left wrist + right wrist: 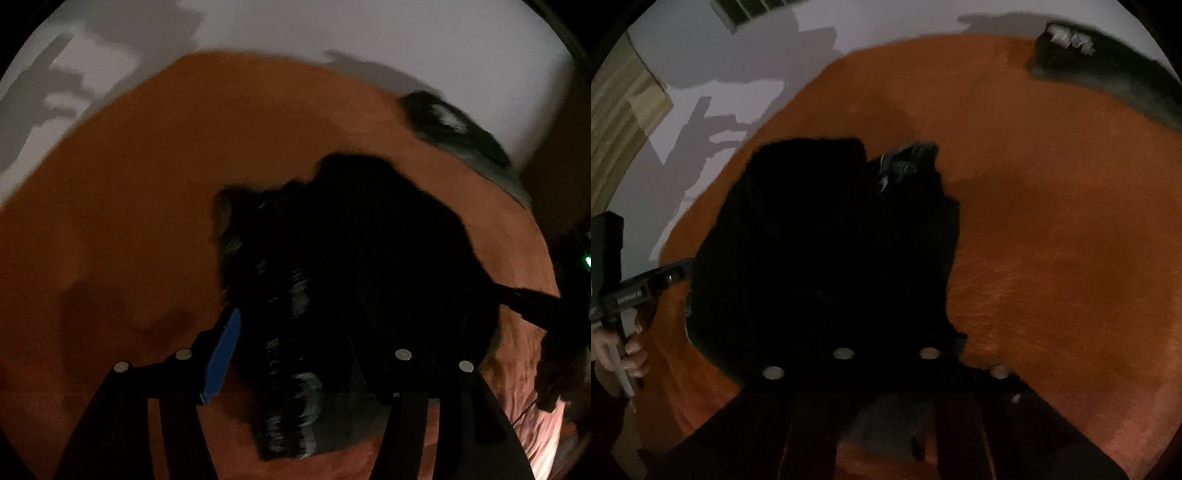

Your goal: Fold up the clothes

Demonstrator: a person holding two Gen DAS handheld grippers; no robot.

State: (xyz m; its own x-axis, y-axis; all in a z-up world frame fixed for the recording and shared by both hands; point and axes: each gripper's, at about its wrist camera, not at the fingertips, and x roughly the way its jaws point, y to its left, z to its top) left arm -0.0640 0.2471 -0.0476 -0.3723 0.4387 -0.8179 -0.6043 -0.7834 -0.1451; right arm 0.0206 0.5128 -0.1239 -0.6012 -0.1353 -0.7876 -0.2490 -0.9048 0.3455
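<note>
**While black garment lies bunched, fold mid-step**

Crumpled black fabric garment (351, 258) sits mid orange-brown cloth-covered surface (129, 203). Left gripper (295, 332) jaws wide, straddling cloth, pressing nothing. Right gripper (884, 354) jaws closed at garment's near edge; grip unclear. Next, likely: left pinches edge, both spread it flat.

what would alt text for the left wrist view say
A crumpled black garment lies on an orange-brown cover, seen in dim, blurred light between the open fingers of the left gripper, which has a blue pad on one finger. A second dark garment lies at the far right edge by a white wall.
</note>
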